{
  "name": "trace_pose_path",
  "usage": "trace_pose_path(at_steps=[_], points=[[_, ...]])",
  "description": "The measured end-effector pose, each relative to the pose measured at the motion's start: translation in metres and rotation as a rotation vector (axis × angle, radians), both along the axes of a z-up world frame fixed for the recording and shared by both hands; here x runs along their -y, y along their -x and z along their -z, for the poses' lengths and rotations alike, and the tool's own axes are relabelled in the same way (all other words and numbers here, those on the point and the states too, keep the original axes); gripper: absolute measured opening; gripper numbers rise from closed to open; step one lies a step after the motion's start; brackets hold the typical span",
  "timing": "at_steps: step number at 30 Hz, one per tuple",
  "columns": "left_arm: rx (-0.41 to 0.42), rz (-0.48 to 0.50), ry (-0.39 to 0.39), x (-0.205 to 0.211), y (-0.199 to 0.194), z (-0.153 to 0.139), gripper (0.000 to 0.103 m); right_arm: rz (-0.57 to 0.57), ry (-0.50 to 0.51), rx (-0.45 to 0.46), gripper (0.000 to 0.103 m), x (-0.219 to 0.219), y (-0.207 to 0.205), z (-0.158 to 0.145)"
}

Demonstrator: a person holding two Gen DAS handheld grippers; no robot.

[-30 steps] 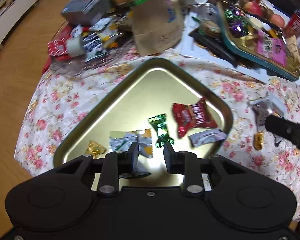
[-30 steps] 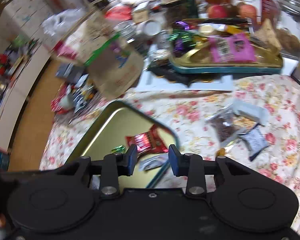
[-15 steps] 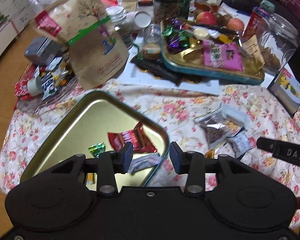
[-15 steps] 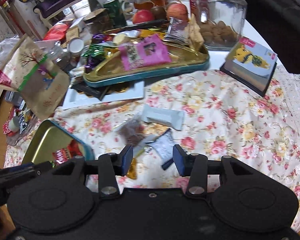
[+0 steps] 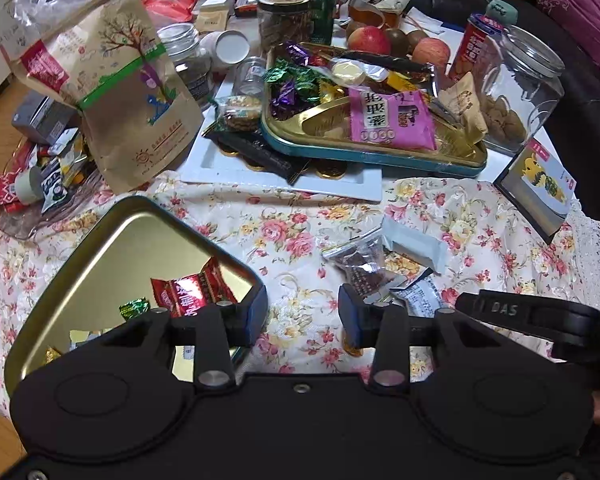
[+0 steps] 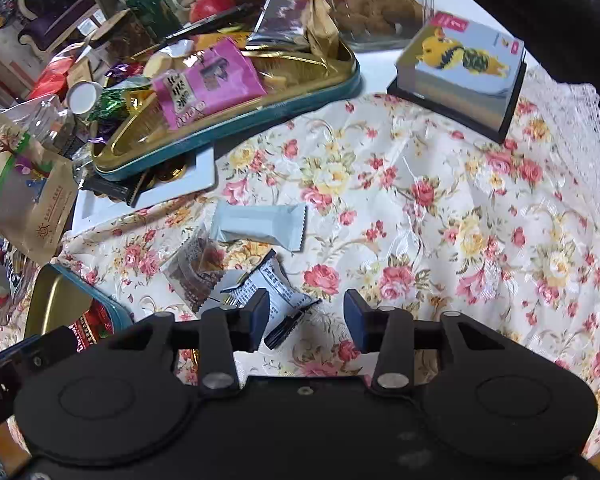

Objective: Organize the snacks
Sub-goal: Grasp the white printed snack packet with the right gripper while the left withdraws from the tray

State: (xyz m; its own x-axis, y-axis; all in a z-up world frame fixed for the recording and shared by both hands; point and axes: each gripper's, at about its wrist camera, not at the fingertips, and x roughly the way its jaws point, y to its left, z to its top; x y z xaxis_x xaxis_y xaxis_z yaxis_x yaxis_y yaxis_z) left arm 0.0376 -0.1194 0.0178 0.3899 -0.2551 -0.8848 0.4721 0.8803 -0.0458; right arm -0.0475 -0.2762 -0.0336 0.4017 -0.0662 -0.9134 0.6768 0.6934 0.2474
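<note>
Snacks lie loose on the floral worktop (image 6: 440,184), and both grippers hang over them with nothing held. The right gripper (image 6: 306,318) has its fingers spread with only tablecloth showing in the gap, though its jaws have just been closing a little. Just beyond its left finger (image 6: 256,318), partly tucked behind that finger, lies a white printed packet (image 6: 278,290); further ahead and to the left of it sits a clear bag of dark snacks (image 6: 196,268), and beyond that a pale blue wrapped bar (image 6: 260,226). The left gripper (image 5: 302,312) is open too, fingers well apart over bare cloth, its jaws having opened within the last second. Its left finger (image 5: 252,316) stands in front of the near corner of the gold tin tray (image 5: 112,248), which holds a red candy packet (image 5: 192,290) and a green wrapped sweet (image 5: 134,307) just behind that finger. Ahead of its right finger (image 5: 350,314) lie the same clear bag (image 5: 360,264) and the white packet (image 5: 418,298). Far beyond both pairs of fingers, a teal-rimmed tray (image 5: 364,156) is heaped with sweets and a pink packet (image 5: 388,118)
</note>
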Motion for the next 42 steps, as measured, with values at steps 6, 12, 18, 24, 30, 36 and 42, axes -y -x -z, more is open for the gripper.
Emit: trace_pose_path(at_steps=[6, 12, 18, 24, 30, 36, 42], points=[[-0.008, 0.030, -0.016, 0.010, 0.005, 0.001, 0.050, -0.021, 0.040, 0.081, 0.020, -0.005, -0.005, -0.002], [-0.013, 0.045, -0.025, 0.010, 0.008, 0.003, 0.050, -0.057, 0.053, 0.087, 0.023, -0.010, -0.012, 0.001], [-0.010, 0.060, -0.020, 0.009, 0.010, 0.001, 0.050, -0.103, 0.055, 0.058, 0.023, -0.018, -0.019, 0.007], [-0.025, 0.039, -0.040, 0.008, 0.008, 0.006, 0.050, -0.171, 0.131, 0.091, 0.033, -0.033, -0.023, 0.003], [-0.032, 0.018, -0.035, 0.002, 0.005, 0.004, 0.050, -0.221, 0.108, 0.087, 0.039, -0.035, -0.028, 0.006], [-0.061, 0.013, -0.038, -0.004, 0.001, 0.006, 0.050, -0.324, 0.192, 0.012, 0.041, -0.044, -0.043, 0.017], [-0.068, 0.017, -0.046, -0.007, 0.000, 0.007, 0.050, -0.377, 0.219, -0.032, 0.042, -0.043, -0.053, 0.028]])
